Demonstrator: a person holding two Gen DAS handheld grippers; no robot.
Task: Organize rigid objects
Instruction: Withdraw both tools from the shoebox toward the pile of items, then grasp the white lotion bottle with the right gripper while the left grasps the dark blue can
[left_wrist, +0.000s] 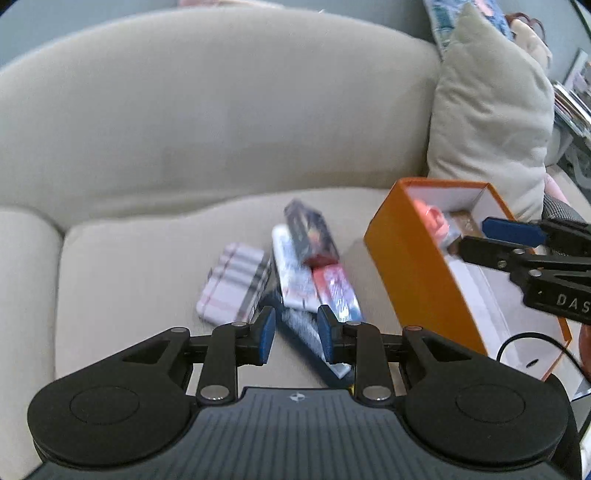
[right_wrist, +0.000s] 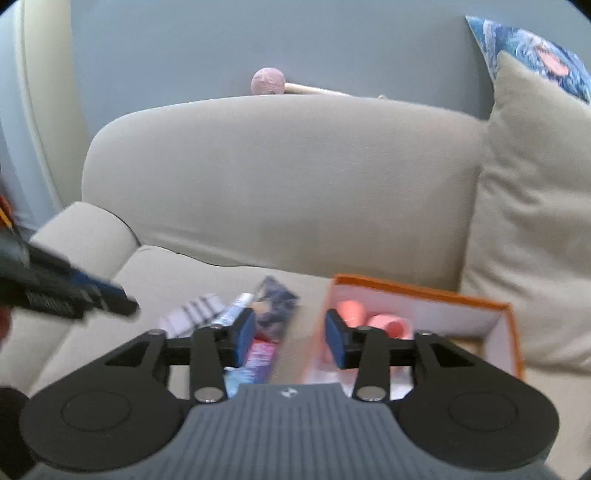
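Over on the left of the beige fabric sofa seat (left_wrist: 129, 258) sits a plaid pink-and-grey flat box (left_wrist: 234, 282), and just right of it a loose pile of flat packets: a long white-and-blue packet (left_wrist: 291, 269), a dark navy packet (left_wrist: 310, 232) lying tilted on top, and a red-and-blue packet (left_wrist: 338, 288) at its near end. The left claw (left_wrist: 295, 334) hangs above the near edge of that pile, jaws a narrow gap apart, nothing between the blue pads. Further right stands the open orange cardboard box (left_wrist: 410, 258) with a white interior; 2 coral-pink cup-like pieces (right_wrist: 369, 319) lie at its far end, other contents too blurred to name. The right claw (right_wrist: 290, 338) is poised over the box's left wall, jaws parted wide and empty. Behind the box a plain beige cushion (left_wrist: 487, 122) leans against the sofa back. Motion blur softens both views.
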